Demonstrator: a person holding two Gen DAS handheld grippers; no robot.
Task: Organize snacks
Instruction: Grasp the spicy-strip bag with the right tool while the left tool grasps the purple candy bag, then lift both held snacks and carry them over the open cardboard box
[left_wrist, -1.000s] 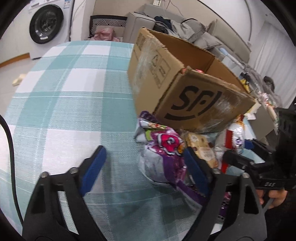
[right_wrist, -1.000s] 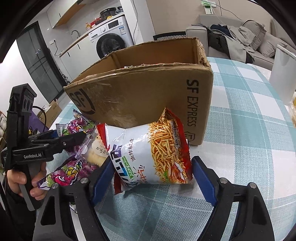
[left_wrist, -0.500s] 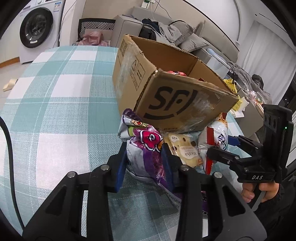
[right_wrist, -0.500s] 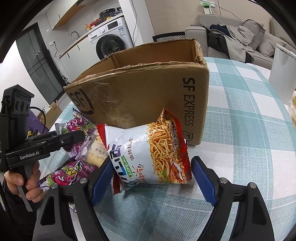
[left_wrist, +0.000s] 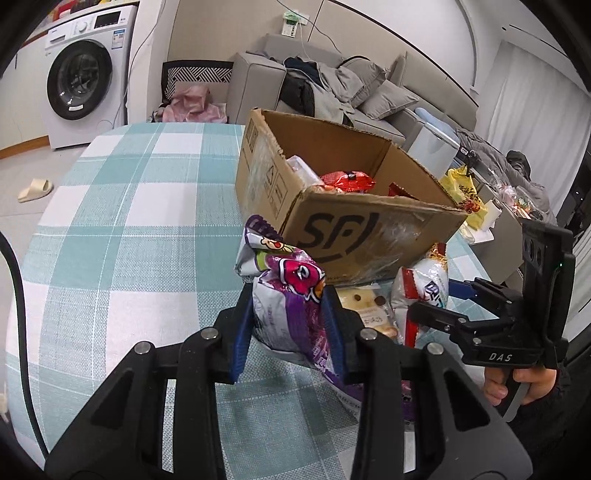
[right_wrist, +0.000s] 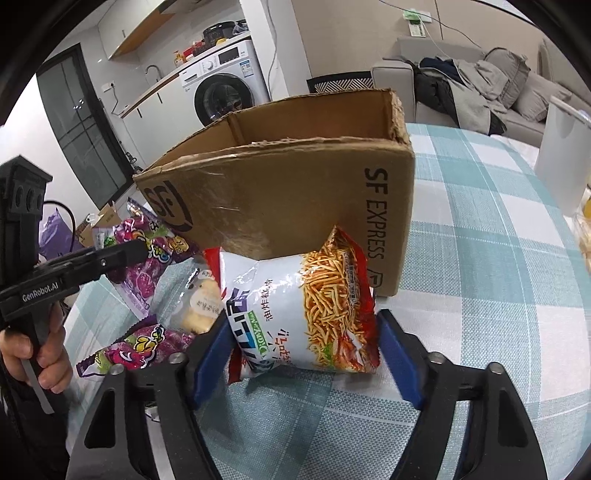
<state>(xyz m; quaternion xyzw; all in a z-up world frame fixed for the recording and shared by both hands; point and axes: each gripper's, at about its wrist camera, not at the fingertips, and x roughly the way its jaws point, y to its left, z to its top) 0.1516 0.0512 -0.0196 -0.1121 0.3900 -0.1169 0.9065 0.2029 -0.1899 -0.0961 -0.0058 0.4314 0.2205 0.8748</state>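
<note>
1. The open cardboard box (left_wrist: 347, 206) stands on the checked tablecloth (left_wrist: 122, 229); a red packet (left_wrist: 347, 180) and other snacks lie inside it.
2. The left gripper (left_wrist: 288, 317) is pressed together on the purple candy bag (left_wrist: 284, 295), pinching it just in front of the box's printed wall, with the bag's top against that wall.
3. The right gripper (right_wrist: 306, 354) has just been closing; its blue pads flank the noodle snack bag (right_wrist: 306, 310), which leans against the box's near wall. Whether the pads press the bag I cannot tell.
4. Between the two bags, in front of the box, lies a clear pack of small cakes (right_wrist: 201, 302); a second purple bag (right_wrist: 136, 349) lies nearer than that.
</note>
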